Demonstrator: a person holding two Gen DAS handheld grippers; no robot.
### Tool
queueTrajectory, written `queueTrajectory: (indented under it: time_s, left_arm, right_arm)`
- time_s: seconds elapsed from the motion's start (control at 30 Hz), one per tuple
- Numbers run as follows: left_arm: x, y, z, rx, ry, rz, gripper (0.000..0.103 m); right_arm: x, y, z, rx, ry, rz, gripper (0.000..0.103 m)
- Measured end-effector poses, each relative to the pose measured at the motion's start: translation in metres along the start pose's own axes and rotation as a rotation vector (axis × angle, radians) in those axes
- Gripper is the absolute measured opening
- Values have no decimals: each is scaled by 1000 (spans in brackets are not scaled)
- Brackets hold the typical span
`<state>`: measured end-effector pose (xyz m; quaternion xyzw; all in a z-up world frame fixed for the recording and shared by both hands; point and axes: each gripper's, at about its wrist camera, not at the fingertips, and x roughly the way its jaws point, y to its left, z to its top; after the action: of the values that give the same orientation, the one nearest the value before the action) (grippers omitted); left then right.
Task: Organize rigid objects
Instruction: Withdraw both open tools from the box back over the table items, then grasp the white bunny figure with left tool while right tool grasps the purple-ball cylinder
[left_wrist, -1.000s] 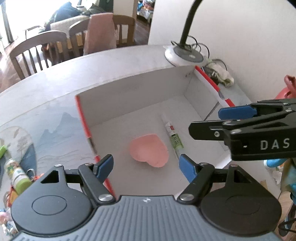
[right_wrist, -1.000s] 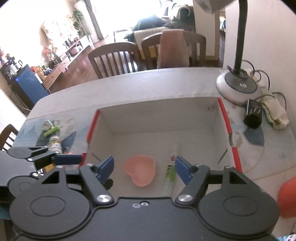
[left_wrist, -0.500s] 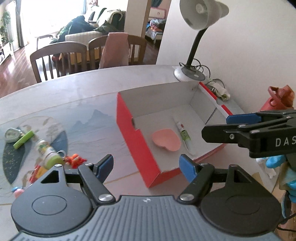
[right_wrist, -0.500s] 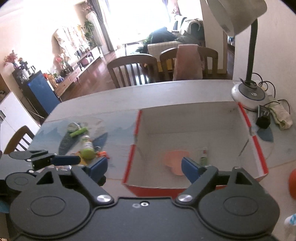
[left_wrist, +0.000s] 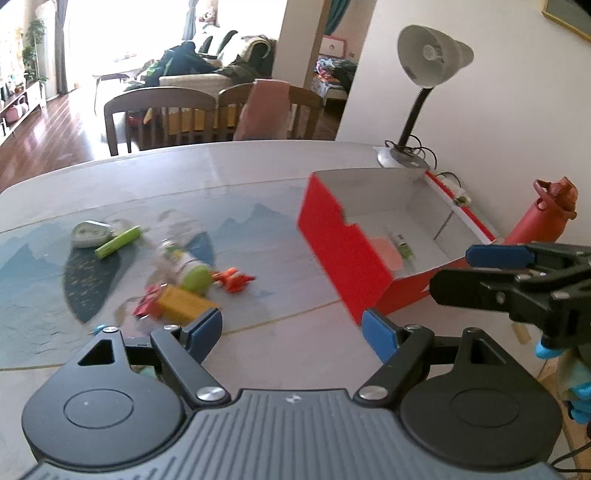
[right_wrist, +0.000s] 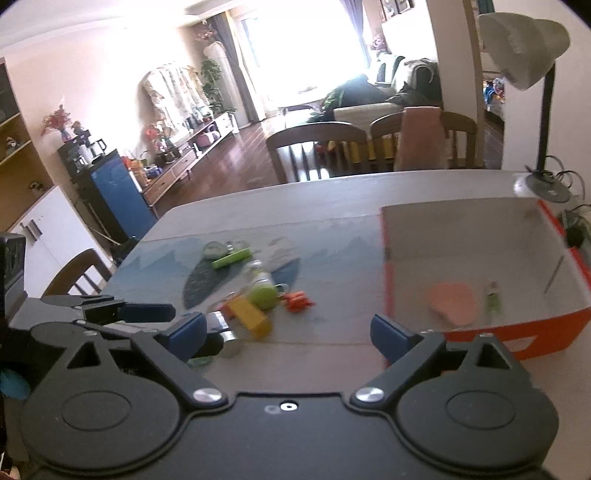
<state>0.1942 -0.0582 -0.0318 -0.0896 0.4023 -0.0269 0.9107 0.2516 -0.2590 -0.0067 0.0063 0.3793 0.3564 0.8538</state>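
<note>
Jaws apart on left gripper and right gripper, both empty; yellow block just ahead, red box right.

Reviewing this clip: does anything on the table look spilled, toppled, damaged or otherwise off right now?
Nothing looks spilled or broken. The green-capped bottle lies on its side among loose small items, including a yellow block and an orange toy, all outside the red cardboard box. Both grippers, left and right, are open and empty.

Box sits right of scattered items on table; lamp behind.
</note>
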Motion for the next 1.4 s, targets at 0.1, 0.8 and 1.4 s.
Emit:
queueTrajectory:
  time_s: [0.1,0.8,1.4]
  left_arm:
    - [-8,21,-10,-4,-12,-6,84]
    - [4,151,-69,-160,-7,56,103]
    - [52,191,-104,-240,0,112,102]
  right_arm:
    - [8,17,-8,-7,-5,10,98]
    - [74,97,-45,-186,110,19,95]
    - [160,96,-35,-136,222,19,77]
